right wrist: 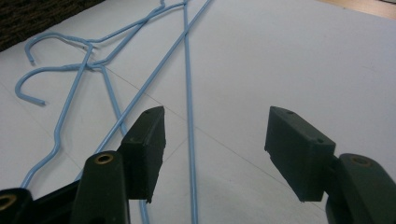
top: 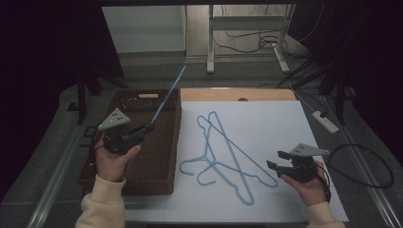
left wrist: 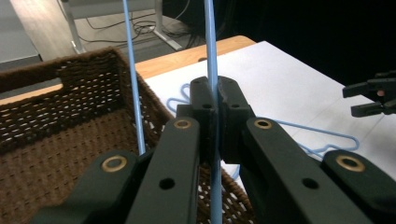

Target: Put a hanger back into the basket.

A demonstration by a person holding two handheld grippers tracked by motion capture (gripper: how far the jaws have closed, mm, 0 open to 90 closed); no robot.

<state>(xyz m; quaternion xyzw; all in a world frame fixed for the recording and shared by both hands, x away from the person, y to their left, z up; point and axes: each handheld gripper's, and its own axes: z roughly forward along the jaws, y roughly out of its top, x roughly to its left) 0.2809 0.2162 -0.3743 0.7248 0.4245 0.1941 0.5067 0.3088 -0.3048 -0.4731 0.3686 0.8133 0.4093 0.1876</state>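
Left hand-held gripper (left wrist: 215, 105) clamps blue hanger (left wrist: 208, 42) above basket (left wrist: 56, 135)

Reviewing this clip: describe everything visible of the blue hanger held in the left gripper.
The held hanger is thin, light blue, and looks like coated wire. The left gripper is shut on one strand; a second strand runs beside it. It slants up and away over the brown woven basket, lifted off it. Its hook cannot be made out.
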